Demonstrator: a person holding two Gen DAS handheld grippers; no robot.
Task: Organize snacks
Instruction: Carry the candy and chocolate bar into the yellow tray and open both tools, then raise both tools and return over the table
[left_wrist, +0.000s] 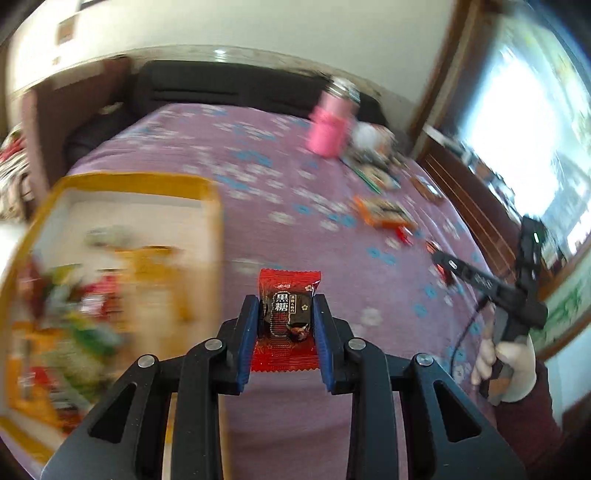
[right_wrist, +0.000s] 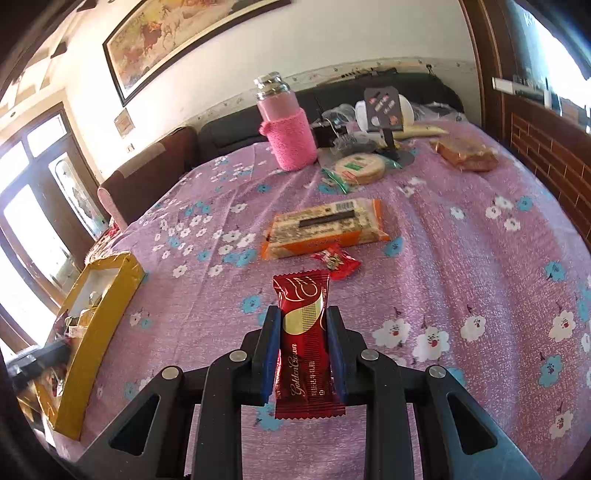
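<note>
My left gripper (left_wrist: 285, 301) is shut on a red-and-black candy packet (left_wrist: 286, 314), held above the purple flowered cloth (left_wrist: 258, 177). The yellow box (left_wrist: 140, 188) of mixed snacks lies just left of it, blurred. My right gripper (right_wrist: 303, 314) is shut on a dark red wafer bar (right_wrist: 304, 343), lifted over the cloth (right_wrist: 461, 258). In the left wrist view the right gripper (left_wrist: 441, 264) shows at the right, held by a gloved hand (left_wrist: 513, 365). Ahead of it lie a small red candy (right_wrist: 338, 261) and an orange cracker pack (right_wrist: 325, 227). The yellow box (right_wrist: 103, 325) sits at the table's left edge.
A pink knitted bottle (right_wrist: 290, 129) stands at the back, with a round green-labelled snack pack (right_wrist: 360, 168), a brown pastry bag (right_wrist: 467, 151) and clutter near it. A dark sofa (right_wrist: 229, 133) runs behind the table. A brick-patterned wall (right_wrist: 546, 147) is at the right.
</note>
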